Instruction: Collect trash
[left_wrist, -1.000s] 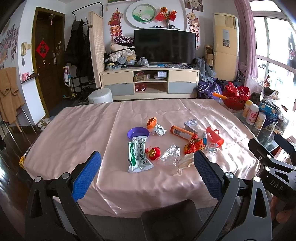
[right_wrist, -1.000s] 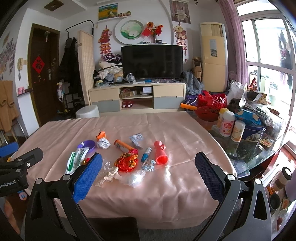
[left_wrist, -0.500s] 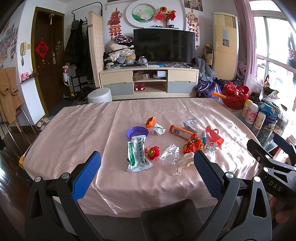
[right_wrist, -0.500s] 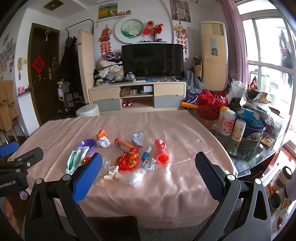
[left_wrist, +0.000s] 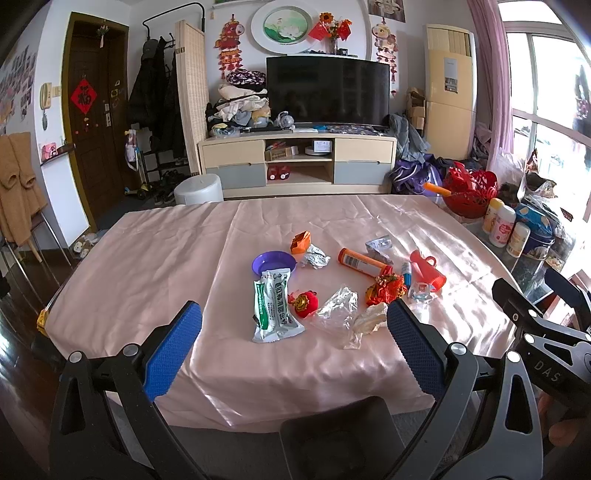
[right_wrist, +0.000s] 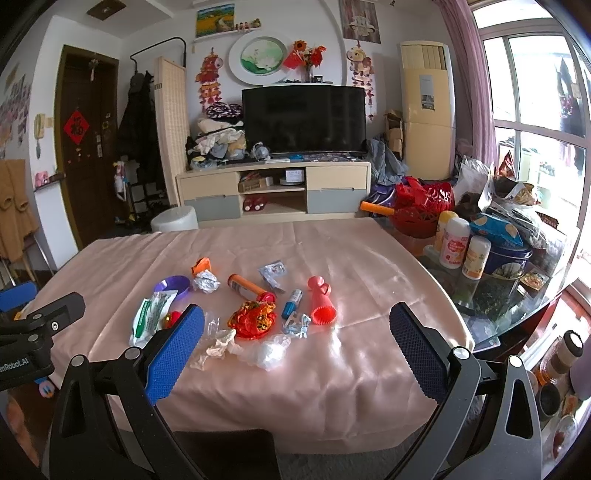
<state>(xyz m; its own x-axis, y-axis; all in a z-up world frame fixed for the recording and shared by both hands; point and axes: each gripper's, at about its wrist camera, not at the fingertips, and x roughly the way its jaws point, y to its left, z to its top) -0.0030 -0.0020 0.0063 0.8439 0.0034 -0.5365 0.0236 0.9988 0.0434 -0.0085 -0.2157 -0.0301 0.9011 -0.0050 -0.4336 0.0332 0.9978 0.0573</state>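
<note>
Trash lies in a loose cluster on the pink tablecloth (left_wrist: 166, 258): a green-and-white packet (left_wrist: 273, 306), a purple dish (left_wrist: 273, 263), a red ball wrapper (left_wrist: 304, 303), clear crumpled plastic (left_wrist: 338, 308), a red-gold foil wrapper (left_wrist: 384, 288), an orange tube (left_wrist: 360, 261) and a red plastic cone (left_wrist: 426, 269). The same cluster shows in the right wrist view, with the foil wrapper (right_wrist: 253, 319) and the cone (right_wrist: 320, 301). My left gripper (left_wrist: 293, 354) is open and empty, above the table's near edge. My right gripper (right_wrist: 295, 350) is open and empty, also at the near edge.
A dark bin (left_wrist: 340, 435) sits below the table's near edge. Bottles and a blue tin (right_wrist: 480, 254) crowd a glass side table at the right. A white round bin (left_wrist: 197, 190) and a TV cabinet (left_wrist: 299, 164) stand beyond the table.
Both views have barely shifted. The trash lies as before. Both grippers stay open.
</note>
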